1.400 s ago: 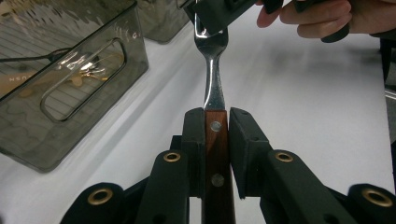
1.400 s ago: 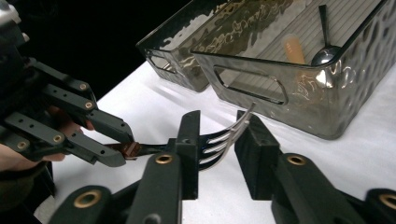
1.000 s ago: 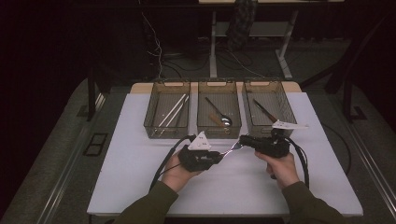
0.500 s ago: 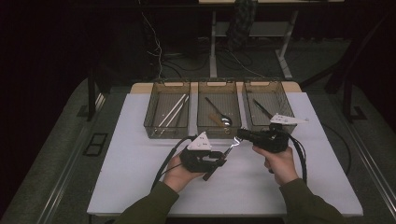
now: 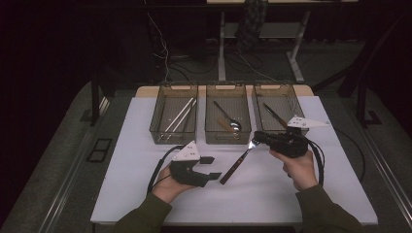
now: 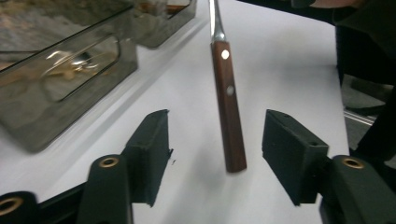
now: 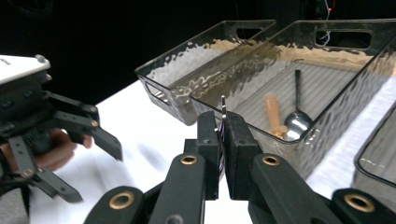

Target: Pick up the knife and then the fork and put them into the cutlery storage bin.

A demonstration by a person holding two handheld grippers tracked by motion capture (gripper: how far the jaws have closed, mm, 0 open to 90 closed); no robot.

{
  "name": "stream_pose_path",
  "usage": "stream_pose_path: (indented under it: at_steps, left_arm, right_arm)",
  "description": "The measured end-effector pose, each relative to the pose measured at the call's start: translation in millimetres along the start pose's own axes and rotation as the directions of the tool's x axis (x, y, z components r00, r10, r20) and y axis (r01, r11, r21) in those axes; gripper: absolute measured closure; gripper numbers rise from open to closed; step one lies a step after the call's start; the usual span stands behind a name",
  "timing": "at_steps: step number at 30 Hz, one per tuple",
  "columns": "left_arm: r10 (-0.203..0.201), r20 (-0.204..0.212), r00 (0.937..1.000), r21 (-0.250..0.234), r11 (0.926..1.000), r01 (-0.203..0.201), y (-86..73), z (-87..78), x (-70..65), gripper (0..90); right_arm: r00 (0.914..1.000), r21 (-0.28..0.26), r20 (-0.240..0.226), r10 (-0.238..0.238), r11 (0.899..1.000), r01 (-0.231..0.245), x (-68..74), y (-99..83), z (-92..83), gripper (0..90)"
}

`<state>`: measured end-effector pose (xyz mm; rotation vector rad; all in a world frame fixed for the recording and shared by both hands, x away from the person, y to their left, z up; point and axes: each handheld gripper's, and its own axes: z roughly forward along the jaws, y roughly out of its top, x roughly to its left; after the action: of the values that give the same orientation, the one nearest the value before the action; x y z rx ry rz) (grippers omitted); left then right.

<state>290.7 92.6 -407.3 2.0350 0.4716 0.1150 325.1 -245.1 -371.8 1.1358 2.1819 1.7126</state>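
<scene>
The right gripper [image 5: 256,141] clamps the fork [image 5: 238,161] by its tines; the left gripper [image 5: 210,167], jaws just opening, frees the handle. Binning in the tray [image 5: 290,94] beyond remains.

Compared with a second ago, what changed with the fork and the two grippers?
The left gripper has just opened and backed off the fork handle. The right gripper grips the tine end alone, lifted slightly. The three bins and their cutlery are unchanged.
</scene>
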Motion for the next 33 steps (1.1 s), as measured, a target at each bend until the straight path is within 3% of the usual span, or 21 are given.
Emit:
stream_pose_path:
  at_steps: [7, 16, 22, 27, 33]
  left_arm:
    - [-0.026, -0.039, 0.9989, -0.010, 0.9996, 0.026, -21.2, -22.0, 7.2, 31.9]
    - [-0.059, -0.102, 0.9930, -0.019, 0.9982, 0.058, -45.6, -43.5, 12.4, 13.7]
    - [-0.070, -0.146, 0.9868, -0.036, 0.9972, 0.066, -50.5, -51.8, 14.2, 8.2]
    - [-0.081, -0.142, 0.9867, -0.021, 0.9967, 0.078, -55.0, -54.1, 14.4, 0.0]
    - [-0.077, -0.152, 0.9854, -0.016, 0.9970, 0.075, -56.2, -52.8, 16.6, 0.0]
  right_arm:
    - [0.9995, 0.007, 0.024, -0.022, 1.000, 0.022, -1.4, 1.0, -3.4, 85.5]
    - [0.9946, 0.027, 0.070, -0.077, 0.997, 0.075, -5.0, 12.2, -8.4, 85.5]
    - [0.9933, 0.023, 0.094, -0.066, 0.998, 0.065, -13.4, 23.9, -13.6, 85.5]
    - [0.9915, 0.026, 0.115, -0.062, 0.998, 0.059, -20.8, 32.6, -18.4, 85.5]
    - [0.9871, 0.034, 0.148, -0.062, 0.998, 0.057, -31.7, 42.3, -24.7, 85.5]
